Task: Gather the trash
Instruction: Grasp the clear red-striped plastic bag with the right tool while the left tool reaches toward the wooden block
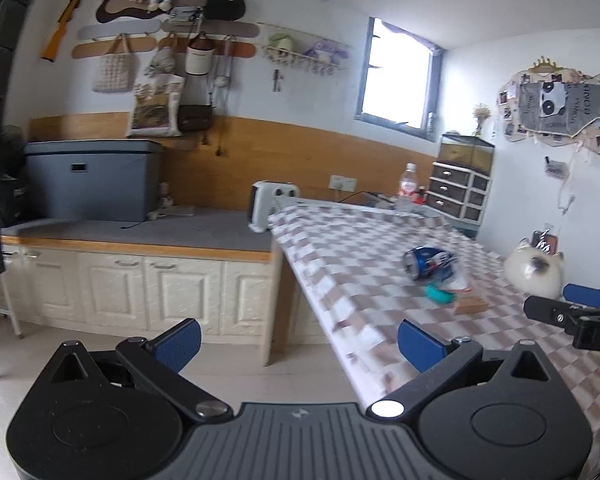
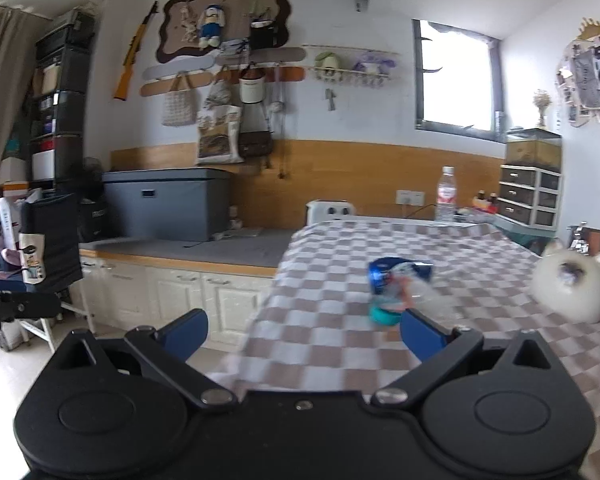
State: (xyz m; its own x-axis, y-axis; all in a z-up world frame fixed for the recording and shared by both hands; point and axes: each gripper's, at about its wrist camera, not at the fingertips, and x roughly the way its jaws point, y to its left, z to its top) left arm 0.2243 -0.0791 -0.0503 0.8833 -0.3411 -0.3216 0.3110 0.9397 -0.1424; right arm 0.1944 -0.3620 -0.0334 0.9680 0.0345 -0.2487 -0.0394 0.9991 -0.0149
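Crushed blue can (image 2: 400, 274) lies on checkered table (image 2: 480, 264), both tools spread, empty.

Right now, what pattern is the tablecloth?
Brown-and-white checks on the tablecloth; sharpest in the right wrist view.

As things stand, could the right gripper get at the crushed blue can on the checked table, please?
Probably yes: the right gripper is open, and bare tablecloth lies between it and the crushed blue can; only the teal cap sits close.
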